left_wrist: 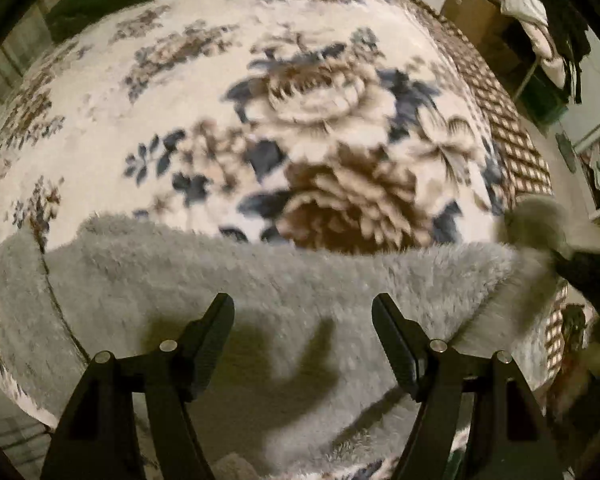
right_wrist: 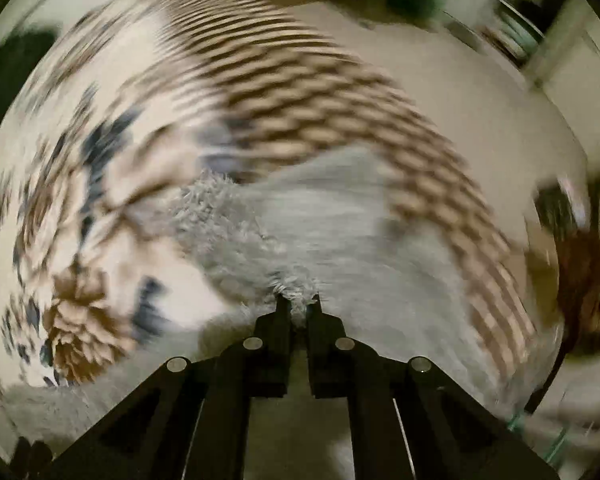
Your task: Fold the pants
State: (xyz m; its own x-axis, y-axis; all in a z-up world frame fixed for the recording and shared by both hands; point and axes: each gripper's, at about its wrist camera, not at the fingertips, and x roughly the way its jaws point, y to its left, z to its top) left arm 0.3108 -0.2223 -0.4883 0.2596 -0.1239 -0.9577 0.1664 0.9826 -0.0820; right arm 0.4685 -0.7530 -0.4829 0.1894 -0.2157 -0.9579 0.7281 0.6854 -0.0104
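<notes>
Grey fuzzy pants (left_wrist: 284, 304) lie spread over a floral blanket (left_wrist: 308, 112) on the bed.

The left tongs (left_wrist: 303, 308) hang above the grey fabric with their jaws spread wide and nothing between them. The right tongs (right_wrist: 298, 304) are pressed together on a tuft of the pants' edge, and that view is heavily blurred. A checked brown cover (left_wrist: 516, 148) borders the blanket.

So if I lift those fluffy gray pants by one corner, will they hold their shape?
Probably not. The gray pants look soft and shaggy, and they bunch where the right gripper pinches them. They likely drape and sag, yet seem light.
</notes>
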